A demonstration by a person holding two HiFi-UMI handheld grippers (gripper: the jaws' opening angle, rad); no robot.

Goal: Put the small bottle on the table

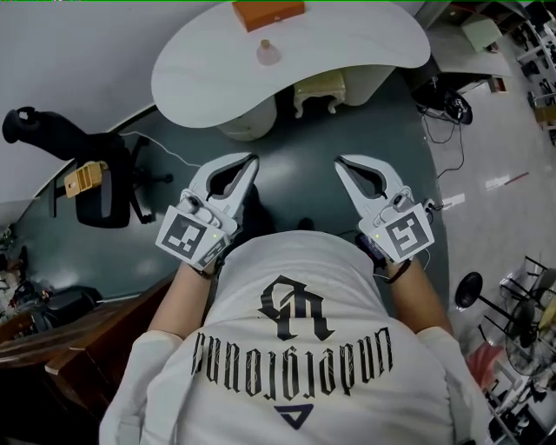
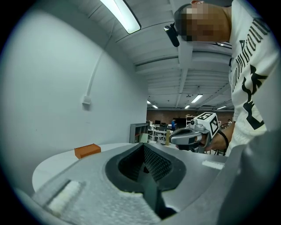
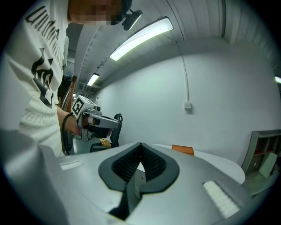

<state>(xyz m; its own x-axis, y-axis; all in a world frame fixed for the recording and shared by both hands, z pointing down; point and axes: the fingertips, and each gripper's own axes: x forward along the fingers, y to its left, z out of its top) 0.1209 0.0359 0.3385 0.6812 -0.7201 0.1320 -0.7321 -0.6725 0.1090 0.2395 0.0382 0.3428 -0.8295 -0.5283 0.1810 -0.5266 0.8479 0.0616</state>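
1. The small bottle [image 1: 268,52] is already sitting on the white curved worktop [image 1: 365,48]. It's toward the far edge, just in front of an orange box [image 1: 268,12] that lies right at that edge.
2. The left claw [image 1: 251,160] is clenched with its tips touching and has nothing in it. Its own view shows only the bare gap behind the closed tips.
3. The right claw [image 1: 340,162] is the same, clamped tight and empty.
4. Both claws are held side by side in front of the person's white shirt, well short of the worktop's near edge and well apart from the bottle.
5. A little cream stool [image 1: 318,91] is tucked under the near edge, and a black office chair [image 1: 97,187] stands off past the worktop's left end.
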